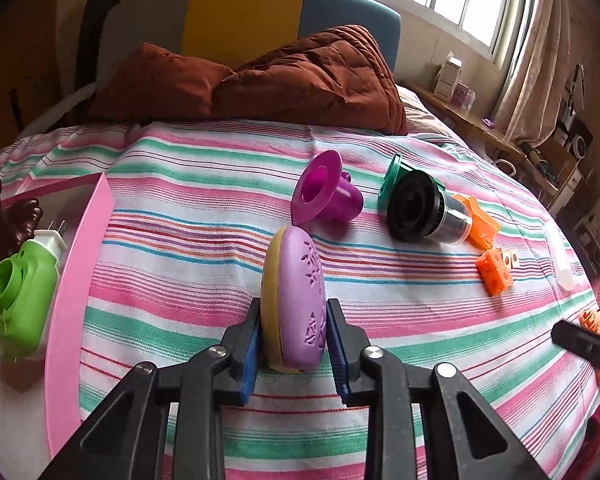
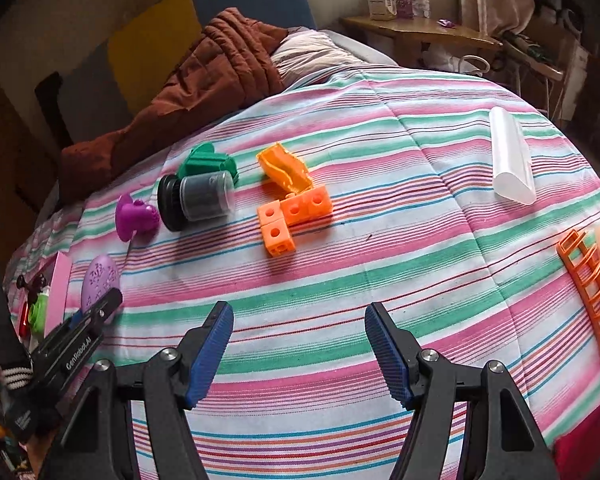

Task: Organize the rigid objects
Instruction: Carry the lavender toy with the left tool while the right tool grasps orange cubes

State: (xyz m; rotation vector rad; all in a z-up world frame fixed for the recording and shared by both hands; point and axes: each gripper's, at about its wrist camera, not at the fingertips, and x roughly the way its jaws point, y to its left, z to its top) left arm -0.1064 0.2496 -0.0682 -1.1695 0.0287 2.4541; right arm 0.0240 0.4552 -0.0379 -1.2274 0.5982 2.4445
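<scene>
My left gripper is shut on a purple oval disc with a yellow back, which stands on edge on the striped bedspread; both blue pads touch its faces. The right wrist view shows the same disc at far left with the left gripper on it. My right gripper is open above bare bedspread with nothing between its fingers. Ahead of it lie orange linked cubes, an orange scoop piece, a black-capped clear cylinder, a green piece and a purple flanged cup.
A pink tray at the left holds a green plug-in device and a brown figure. A clear tube and an orange rack lie to the right. A brown quilt is heaped at the bed's head.
</scene>
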